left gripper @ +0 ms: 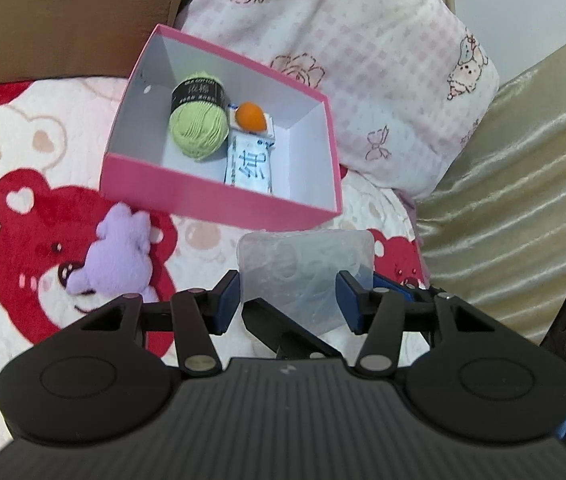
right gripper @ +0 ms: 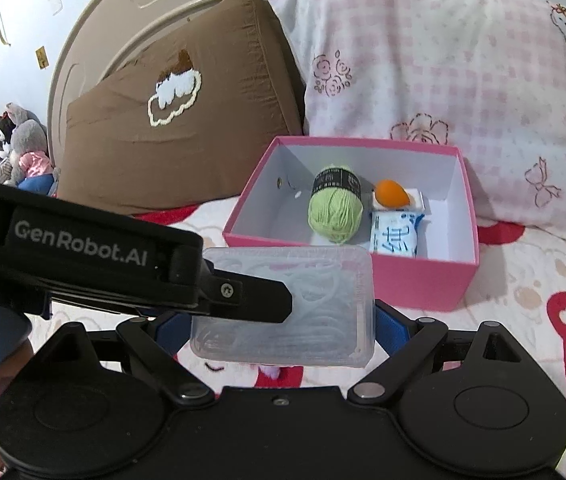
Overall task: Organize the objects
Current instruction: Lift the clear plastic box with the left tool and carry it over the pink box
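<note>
Clear plastic box (left gripper: pixel 307 276) clamped between both grippers' fingers (left gripper: pixel 227 300), above bedspread (left gripper: pixel 11 152)

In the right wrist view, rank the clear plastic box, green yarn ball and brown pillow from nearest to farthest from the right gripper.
1. Clear plastic box: between the right gripper's fingers, nearest.
2. Green yarn ball: inside the pink box, just beyond.
3. Brown pillow: behind the pink box, to the left, against the headboard.
</note>
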The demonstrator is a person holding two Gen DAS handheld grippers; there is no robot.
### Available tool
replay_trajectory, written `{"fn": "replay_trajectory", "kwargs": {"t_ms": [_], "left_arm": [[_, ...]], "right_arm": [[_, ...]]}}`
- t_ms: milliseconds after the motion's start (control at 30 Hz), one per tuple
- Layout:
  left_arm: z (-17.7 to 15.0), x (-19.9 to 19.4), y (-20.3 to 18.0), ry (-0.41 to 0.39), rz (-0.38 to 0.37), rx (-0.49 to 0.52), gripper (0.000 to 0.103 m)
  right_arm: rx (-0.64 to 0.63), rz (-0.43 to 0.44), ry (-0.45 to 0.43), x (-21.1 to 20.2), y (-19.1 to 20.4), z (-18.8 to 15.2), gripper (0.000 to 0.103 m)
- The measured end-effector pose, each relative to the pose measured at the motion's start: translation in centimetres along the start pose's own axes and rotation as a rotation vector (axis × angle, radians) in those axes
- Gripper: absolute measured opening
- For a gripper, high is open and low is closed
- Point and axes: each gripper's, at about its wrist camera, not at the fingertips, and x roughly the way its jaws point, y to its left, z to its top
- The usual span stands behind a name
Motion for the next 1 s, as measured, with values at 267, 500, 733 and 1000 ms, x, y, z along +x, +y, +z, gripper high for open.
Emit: {"fn": "replay_trajectory", "kwargs": {"t_ms": [267, 500, 733, 1000], "left_arm": [[3.2, 1.2, -1.5, -0.029, -0.010, 0.025, 0.051], [5.9, 2.9, -1.4, -0.038, 0.025, 0.015, 0.051], [6.8, 4.6, 0.4, -0.050, 0.008, -0.006, 0.051], [8.5, 8.1, 2.3, -0.072, -0.002, -0.016, 0.051]], "right_arm": [[-0.014, -0.034, -0.028, 0.5, -1.2, 2.8, 0.094], [-0.015, 0.005, 0.021, 3.1, -2.9, 6.2, 0.094], [-0.013, 0.072, 0.071, 5.3, -3.7, 7.7, 0.094], [-0.007, 0.093, 0.095, 9.2, -5.5, 8.5, 0.094]]}}
